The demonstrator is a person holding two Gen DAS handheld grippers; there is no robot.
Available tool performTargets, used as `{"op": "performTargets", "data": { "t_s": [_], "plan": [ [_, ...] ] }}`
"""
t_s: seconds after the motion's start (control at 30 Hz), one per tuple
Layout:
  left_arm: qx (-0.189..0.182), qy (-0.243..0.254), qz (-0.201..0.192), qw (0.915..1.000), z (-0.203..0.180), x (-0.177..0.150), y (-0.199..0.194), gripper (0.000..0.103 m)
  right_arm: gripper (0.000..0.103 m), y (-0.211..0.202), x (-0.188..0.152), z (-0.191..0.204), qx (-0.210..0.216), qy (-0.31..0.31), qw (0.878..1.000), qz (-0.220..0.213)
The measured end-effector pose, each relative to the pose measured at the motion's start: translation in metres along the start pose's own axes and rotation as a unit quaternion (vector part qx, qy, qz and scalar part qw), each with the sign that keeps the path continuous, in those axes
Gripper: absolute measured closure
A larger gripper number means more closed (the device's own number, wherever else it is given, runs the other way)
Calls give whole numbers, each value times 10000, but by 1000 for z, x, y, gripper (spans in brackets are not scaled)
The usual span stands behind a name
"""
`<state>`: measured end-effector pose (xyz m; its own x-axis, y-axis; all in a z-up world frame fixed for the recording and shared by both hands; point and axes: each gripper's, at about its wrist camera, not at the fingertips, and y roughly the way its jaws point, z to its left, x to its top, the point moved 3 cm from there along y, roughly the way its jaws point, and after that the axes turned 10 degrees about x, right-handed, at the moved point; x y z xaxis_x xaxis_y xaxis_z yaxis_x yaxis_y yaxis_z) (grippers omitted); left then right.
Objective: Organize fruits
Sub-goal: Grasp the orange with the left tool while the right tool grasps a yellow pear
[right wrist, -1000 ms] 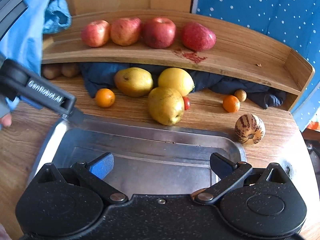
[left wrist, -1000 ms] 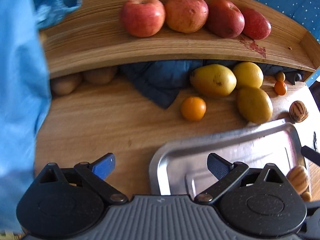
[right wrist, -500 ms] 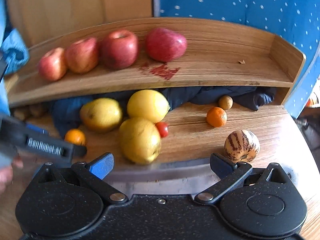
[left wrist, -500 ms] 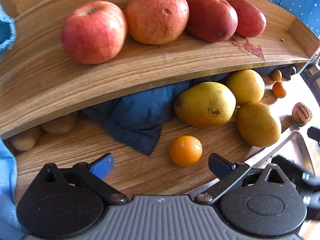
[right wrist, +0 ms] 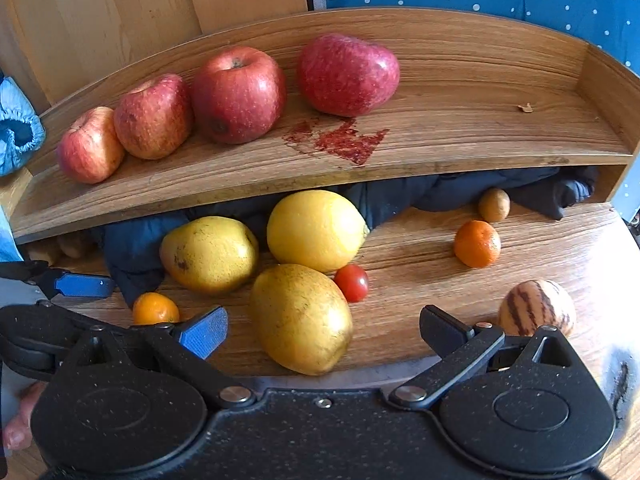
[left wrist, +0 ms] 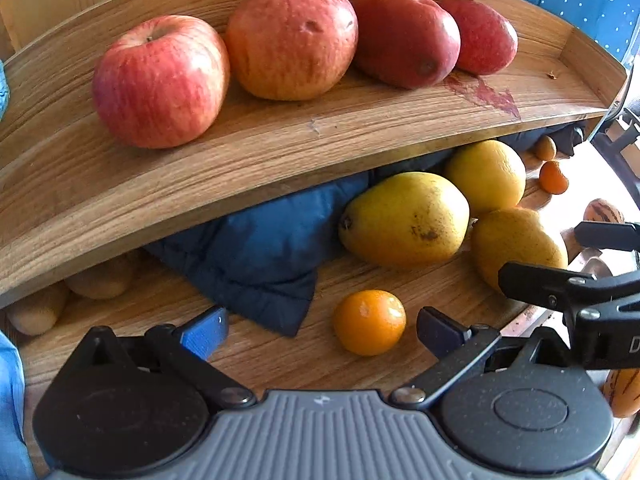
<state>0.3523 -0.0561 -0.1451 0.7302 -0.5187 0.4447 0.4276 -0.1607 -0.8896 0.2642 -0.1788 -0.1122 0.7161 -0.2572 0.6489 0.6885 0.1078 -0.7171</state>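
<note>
Left wrist view: the left gripper has its jaws spread wide and empty, with a small orange on the table between the fingertips. Four apples line the wooden shelf.

Right wrist view: the right gripper is likewise wide open and empty, its fingers flanking a yellow pear; a cherry tomato lies just beside the pear.

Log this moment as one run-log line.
left gripper: open, empty, near small orange | right gripper: open, empty, at front yellow pear | four apples on shelf | nothing grasped yet
</note>
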Motion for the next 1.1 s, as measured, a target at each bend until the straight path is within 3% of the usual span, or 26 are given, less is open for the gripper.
{"op": "performTargets", "data": {
  "t_s": [0.4,0.8,0.87,1.1],
  "plan": [
    [-240,137,-250,9993,1,-19,-8,3,12,11,4,3,86,220,9997,87],
    [-341,357,-518,9974,-8,-18,-21,35,40,23,2,12,-32,157,9995,257],
    [-324,364,-548,9973,-2,-19,-26,41,41,23,0,11,-44,181,9995,271],
    [-492,318,-520,9969,-3,-23,-33,46,42,22,0,10,-29,170,9996,237]
  ]
}}
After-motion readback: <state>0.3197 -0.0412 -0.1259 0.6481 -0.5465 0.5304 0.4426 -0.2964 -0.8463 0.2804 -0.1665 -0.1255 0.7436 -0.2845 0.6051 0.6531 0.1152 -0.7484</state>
